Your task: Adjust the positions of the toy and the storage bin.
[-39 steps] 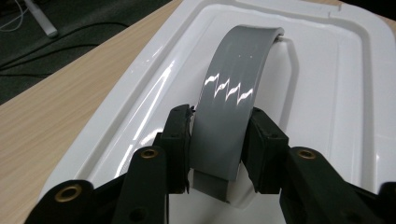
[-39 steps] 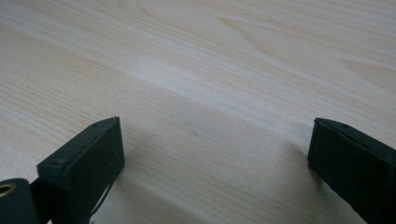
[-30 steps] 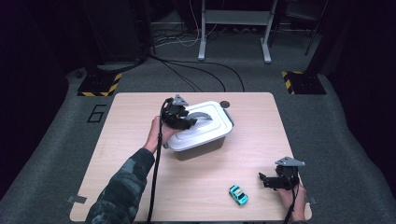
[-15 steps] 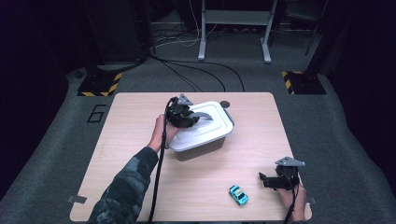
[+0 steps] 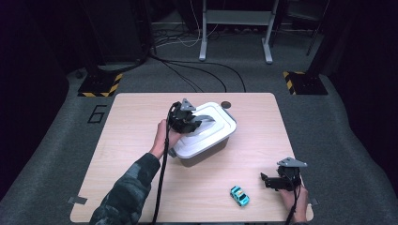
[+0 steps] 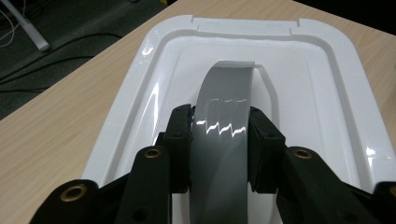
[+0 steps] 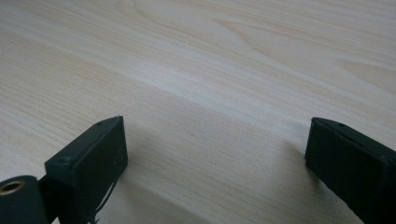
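Lid handle (image 6: 223, 135), a glossy grey arched strap, sits in the middle of a white plastic lid (image 6: 322, 93) that covers a storage box (image 5: 206, 150). The box stands near the middle of a pale wood worktop (image 5: 122, 126), slightly toward the far edge.

The left tongs (image 5: 190, 123) are clenched on this handle, one black jaw pressed to each long edge of the strap, as the left gripper view makes plain. A hand in a camouflage sleeve (image 5: 126, 187) holds them from the near left side of the box.

The handle looks like hard, smooth plastic with bright reflections, so it is probably stiff but slippery. A grip across its width at the crown of the arch, where the tongs (image 6: 223, 140) sit now, seems the best hold, since the strap's edges give the pads something square to press on. The lid itself appears thin and light, with a raised rim and a shallow recessed panel. It may flex a little if pulled from one point, and it could cling at its rim, so a straight upward lift is likely safer than a tilt. Whether the box holds anything cannot be told.

The right tongs (image 5: 274, 180) rest low over the near right corner of the worktop, released, with their jaws wide apart and nothing but bare wood between them in the right gripper view (image 7: 215, 154). A small turquoise toy car (image 5: 239, 196) sits just left of them, well apart from the box.
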